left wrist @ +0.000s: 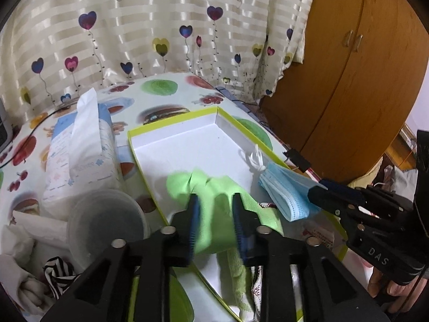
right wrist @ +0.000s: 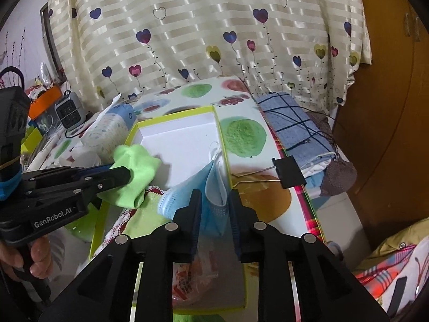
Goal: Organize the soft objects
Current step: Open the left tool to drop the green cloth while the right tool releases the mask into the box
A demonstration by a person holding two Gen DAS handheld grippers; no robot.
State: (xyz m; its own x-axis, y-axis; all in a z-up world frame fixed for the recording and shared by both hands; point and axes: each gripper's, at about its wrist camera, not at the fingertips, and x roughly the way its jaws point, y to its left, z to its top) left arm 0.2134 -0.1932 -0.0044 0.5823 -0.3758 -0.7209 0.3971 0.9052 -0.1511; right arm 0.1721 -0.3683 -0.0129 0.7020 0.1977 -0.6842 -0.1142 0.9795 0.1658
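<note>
Blue mask (right wrist: pixel 214 201) between hand-held gripper (right wrist: pixel 214 201) fingers

Black fingers (left wrist: pixel 194 214), blue pads, silver screws

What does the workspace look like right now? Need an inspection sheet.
Surface: table under a fruit-print cover.
Job's things: green cloth and blue face mask over the open white box.
Clutter: tissue pack, clear cup, striped fabric, binder clip.
Grippers: left gripper jaws apart, green cloth between them; right gripper jaws apart, mask between them.
Cables: black cable behind the tissue pack.
Surroundings: heart-print curtain, wooden wardrobe.
</note>
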